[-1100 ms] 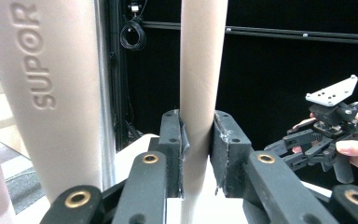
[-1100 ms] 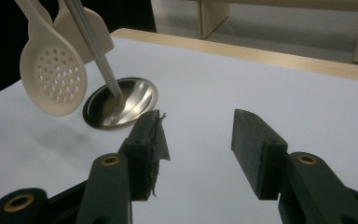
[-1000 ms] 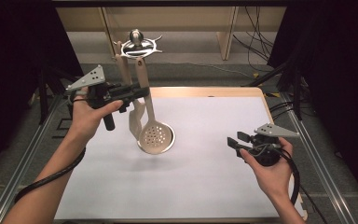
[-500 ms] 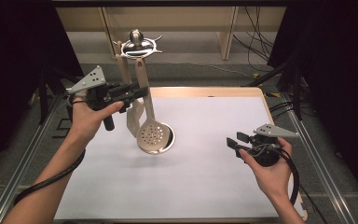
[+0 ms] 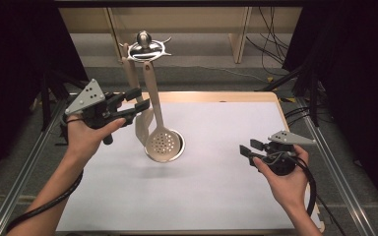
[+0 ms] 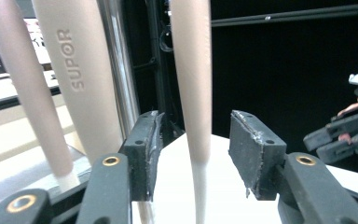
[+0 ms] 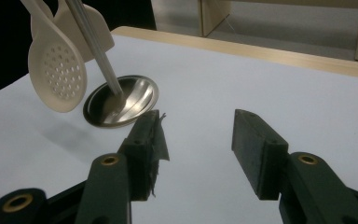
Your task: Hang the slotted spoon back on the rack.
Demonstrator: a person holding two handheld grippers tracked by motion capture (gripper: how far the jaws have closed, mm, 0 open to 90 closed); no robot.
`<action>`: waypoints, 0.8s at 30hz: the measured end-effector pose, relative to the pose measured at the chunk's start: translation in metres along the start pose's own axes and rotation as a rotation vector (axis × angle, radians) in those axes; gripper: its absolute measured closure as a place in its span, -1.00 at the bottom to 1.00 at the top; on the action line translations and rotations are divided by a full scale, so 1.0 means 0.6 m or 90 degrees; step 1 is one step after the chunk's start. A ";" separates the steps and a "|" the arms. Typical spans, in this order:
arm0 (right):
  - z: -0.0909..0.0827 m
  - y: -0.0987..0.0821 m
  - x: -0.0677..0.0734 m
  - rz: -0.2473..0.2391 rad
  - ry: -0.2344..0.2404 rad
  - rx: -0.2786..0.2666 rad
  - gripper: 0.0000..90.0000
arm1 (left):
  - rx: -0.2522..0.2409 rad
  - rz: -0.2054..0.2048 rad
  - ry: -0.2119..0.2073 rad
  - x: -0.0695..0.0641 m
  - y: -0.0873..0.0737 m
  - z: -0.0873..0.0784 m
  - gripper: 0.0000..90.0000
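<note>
Beige slotted spoon (image 5: 161, 142) hangs upright; left tool (image 5: 139, 101) just spread, handle between, untouched.

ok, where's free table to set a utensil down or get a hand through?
Bare white table top lies open between the rack base and the right gripper, and along the near edge between both forearms. The far right corner is free too. It is crowded at the utensil rack: the slotted spoon hangs between the left gripper's just-opened jaws, untouched, other utensils beside it.
</note>
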State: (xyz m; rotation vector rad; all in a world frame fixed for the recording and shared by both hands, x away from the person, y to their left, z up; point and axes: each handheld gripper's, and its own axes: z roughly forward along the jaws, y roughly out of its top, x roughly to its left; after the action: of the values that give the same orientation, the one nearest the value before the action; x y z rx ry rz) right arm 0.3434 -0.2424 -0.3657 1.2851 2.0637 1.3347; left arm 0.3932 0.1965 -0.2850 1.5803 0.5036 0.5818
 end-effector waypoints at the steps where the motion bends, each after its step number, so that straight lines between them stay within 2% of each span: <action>1: 0.000 0.000 0.001 0.006 0.001 0.002 0.17 | 0.002 0.005 0.004 -0.004 -0.002 -0.005 0.14; 5: 0.000 -0.001 0.001 0.010 0.002 0.005 0.17 | 0.004 0.011 0.014 -0.016 -0.016 -0.022 0.07; 9: 0.003 -0.002 -0.004 -0.015 0.000 -0.002 0.17 | -0.002 0.014 0.034 -0.022 -0.030 -0.036 0.01; 10: 0.003 -0.002 -0.004 -0.014 0.000 -0.002 0.17 | -0.004 0.013 0.041 -0.025 -0.042 -0.044 -0.01; 19: 0.005 -0.003 -0.002 -0.001 0.005 0.003 0.17 | 0.008 -0.007 0.067 -0.032 -0.095 -0.069 -0.03; 24: 0.006 -0.004 -0.003 -0.010 -0.003 0.003 0.16 | 0.021 -0.013 0.075 -0.032 -0.112 -0.073 -0.05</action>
State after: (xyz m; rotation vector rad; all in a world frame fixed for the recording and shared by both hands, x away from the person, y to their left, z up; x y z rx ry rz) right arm 0.3455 -0.2426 -0.3698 1.2701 2.0712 1.3194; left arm 0.3519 0.2242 -0.3507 1.5758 0.6204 0.6565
